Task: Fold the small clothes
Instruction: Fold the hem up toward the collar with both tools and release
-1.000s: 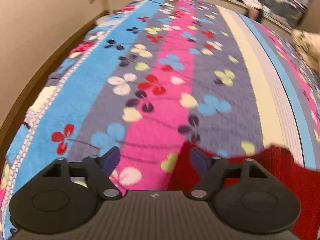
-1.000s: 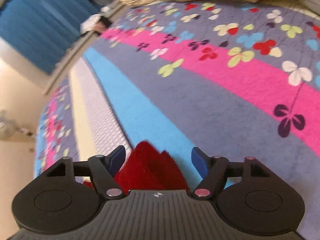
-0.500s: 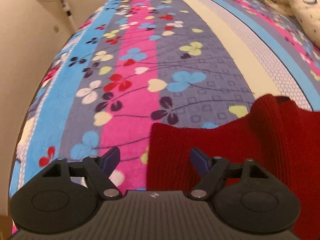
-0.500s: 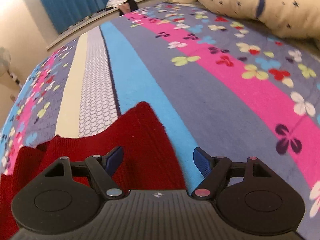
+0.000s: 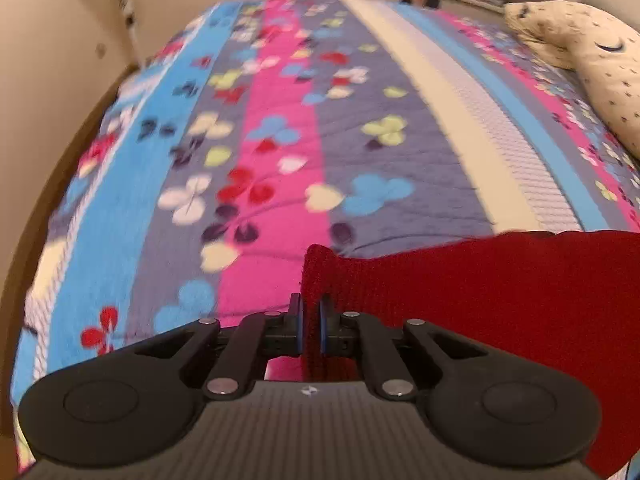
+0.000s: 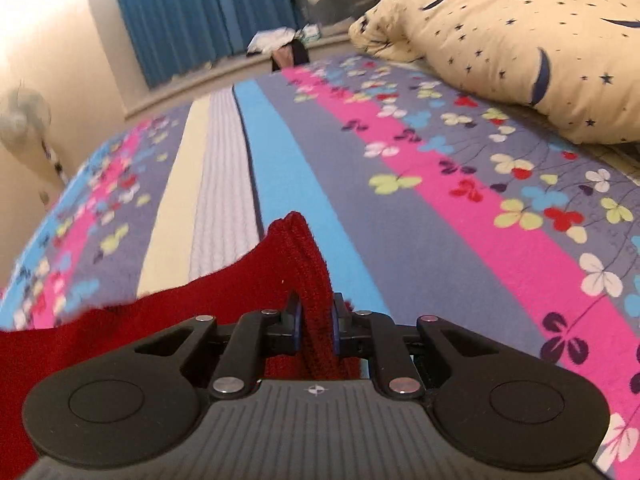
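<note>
Inspector A: Left gripper (image 5: 310, 322)?
Inspector B: Fingers closed on one corner of the red knitted garment (image 5: 460, 292); the fabric runs off to the gripper's right, above the striped floral bedspread (image 5: 280, 152).
Inspector A: Right gripper (image 6: 316, 326)?
Inspector B: Fingers clamped on another bunched corner of the same garment (image 6: 288, 260), the cloth trailing to its left. A star-print pillow (image 6: 520, 40) lies at the far right of the bedspread (image 6: 460, 240); blue curtains (image 6: 200, 12) hang beyond it.

Red knit garment (image 5: 460, 292); striped, seemingly clover-print bedspread (image 5: 280, 128).
</note>
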Tool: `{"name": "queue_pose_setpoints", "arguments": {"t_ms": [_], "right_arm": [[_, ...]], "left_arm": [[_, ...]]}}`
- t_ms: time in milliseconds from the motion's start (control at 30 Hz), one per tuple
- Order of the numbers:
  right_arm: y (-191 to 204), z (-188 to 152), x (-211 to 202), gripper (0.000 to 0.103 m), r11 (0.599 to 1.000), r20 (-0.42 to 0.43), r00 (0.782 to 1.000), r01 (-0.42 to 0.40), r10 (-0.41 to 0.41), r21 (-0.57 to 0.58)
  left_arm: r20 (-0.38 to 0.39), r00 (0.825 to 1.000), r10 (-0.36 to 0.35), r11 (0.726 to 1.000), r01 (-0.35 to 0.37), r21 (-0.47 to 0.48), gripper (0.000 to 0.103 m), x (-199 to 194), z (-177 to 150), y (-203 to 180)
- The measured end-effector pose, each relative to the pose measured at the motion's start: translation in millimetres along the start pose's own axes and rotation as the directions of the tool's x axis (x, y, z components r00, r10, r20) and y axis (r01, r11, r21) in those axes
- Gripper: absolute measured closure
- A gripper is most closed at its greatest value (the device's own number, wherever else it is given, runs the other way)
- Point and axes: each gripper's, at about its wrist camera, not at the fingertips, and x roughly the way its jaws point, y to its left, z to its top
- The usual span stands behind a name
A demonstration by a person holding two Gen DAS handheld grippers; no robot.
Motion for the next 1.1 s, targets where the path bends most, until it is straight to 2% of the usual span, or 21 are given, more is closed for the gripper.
{"name": "queue_pose_setpoints", "arguments": {"t_ms": [67, 133, 167, 233, 267, 300, 333, 367, 400, 467, 633, 700, 733, 767, 800, 833, 900, 967, 1033, 1100], "right_arm": [[-3.9, -0.5, 13.8, 0.089, 0.999, -0.024, 0.999, 0.036, -0.035, 0.005], [-4.0, -8.3, 38.9, 0.089, 0.996, -0.088, 0.992, 0.087, -0.088, -0.007], [-3.8, -15.0, 53.4, 0.089, 0.992, -0.121, 0.985, 0.121, -0.123, -0.021], [-2.5, -22.9, 68.4, 0.088, 0.990, -0.157, 0.978, 0.136, -0.140, -0.036], [-1.7, -23.4, 69.2, 0.085, 0.990, -0.154, 0.978, 0.138, -0.142, -0.039], [-1.9, -23.5, 67.3, 0.073, 0.990, -0.151, 0.979, 0.137, -0.141, -0.037], [-3.1, -22.4, 62.6, 0.064, 0.991, -0.149, 0.980, 0.131, -0.134, -0.030], [-4.5, -20.6, 55.9, 0.046, 0.990, -0.154, 0.978, 0.139, -0.142, -0.030], [-4.7, -19.7, 46.6, 0.037, 0.987, -0.153, 0.975, 0.155, -0.159, -0.035], [-2.4, -22.4, 18.8, 0.035, 0.990, -0.114, 0.983, 0.137, -0.141, -0.044], [17.9, -59.3, -40.1, 0.035, 0.992, -0.130, 0.988, 0.066, -0.079, -0.105], [21.4, -80.6, -48.0, 0.035, 0.989, -0.135, 0.984, 0.105, -0.119, -0.109], [20.3, -90.5, -45.8, 0.035, 0.985, -0.148, 0.977, 0.138, -0.152, -0.101], [15.4, -99.8, -38.7, 0.032, 0.981, -0.176, 0.966, 0.179, -0.191, -0.081], [7.6, -107.7, -29.7, 0.024, 0.978, -0.198, 0.957, 0.203, -0.210, -0.057], [1.3, -112.8, -23.0, 0.021, 0.975, -0.223, 0.949, 0.217, -0.220, -0.041], [-4.8, -108.9, -26.4, 0.022, 0.974, -0.247, 0.943, 0.224, -0.221, -0.020], [-0.4, -99.6, -46.1, 0.023, 0.974, -0.232, 0.946, 0.222, -0.225, -0.041], [5.8, -93.6, -78.0, 0.023, 0.975, -0.190, 0.957, 0.213, -0.221, -0.059], [14.5, -92.3, -116.9, 0.022, 0.983, -0.149, 0.972, 0.172, -0.179, -0.063]], "left_arm": [[-0.046, 0.998, 0.032, 0.999, -0.031, 0.014, 0.095, 25.0, -5.1, -3.5], [-0.086, 0.993, 0.085, 0.996, -0.082, 0.034, 0.095, 47.9, -15.0, -14.5], [-0.087, 0.991, 0.101, 0.995, -0.098, 0.037, 0.094, 53.5, -20.6, -20.0], [-0.057, 0.990, 0.127, 0.991, -0.124, 0.052, 0.090, 51.4, -28.0, -24.3], [-0.044, 0.990, 0.137, 0.989, -0.134, 0.069, 0.081, 47.4, -29.4, -25.3], [-0.042, 0.989, 0.139, 0.988, -0.136, 0.079, 0.063, 42.5, -29.9, -24.3], [-0.042, 0.989, 0.144, 0.987, -0.141, 0.076, 0.050, 37.0, -30.2, -22.0], [-0.039, 0.988, 0.148, 0.988, -0.146, 0.057, 0.023, 28.3, -31.2, -17.8], [-0.016, 0.990, 0.141, 0.990, -0.141, 0.026, 0.014, 15.9, -34.2, -15.0], [0.017, 0.992, 0.121, 0.993, -0.121, -0.008, 0.014, -9.0, -46.2, -13.6], [-0.038, 0.997, 0.065, 0.998, -0.065, -0.022, 0.014, -34.6, -97.7, -22.6], [-0.084, 0.993, 0.084, 0.996, -0.084, 0.008, 0.014, -24.7, -118.8, -26.4], [-0.079, 0.992, 0.098, 0.995, -0.097, 0.013, 0.012, -20.3, -126.8, -24.5], [-0.060, 0.992, 0.112, 0.994, -0.112, 0.008, 0.001, -17.6, -133.4, -19.0], [-0.067, 0.989, 0.132, 0.991, -0.133, -0.012, 0.000, -17.5, -134.4, -13.6], [-0.084, 0.988, 0.133, 0.990, -0.137, -0.039, 0.000, -19.7, -132.1, -6.9], [-0.102, 0.986, 0.135, 0.987, -0.143, -0.074, 0.003, -35.9, -127.3, 2.4], [-0.069, 0.987, 0.144, 0.986, -0.149, -0.071, 0.003, -61.7, -129.4, 4.7], [-0.050, 0.986, 0.156, 0.985, -0.159, -0.073, 0.002, -92.0, -137.2, 2.7], [-0.028, 0.988, 0.150, 0.986, -0.151, -0.075, 0.000, -127.6, -151.4, -7.1]]}}
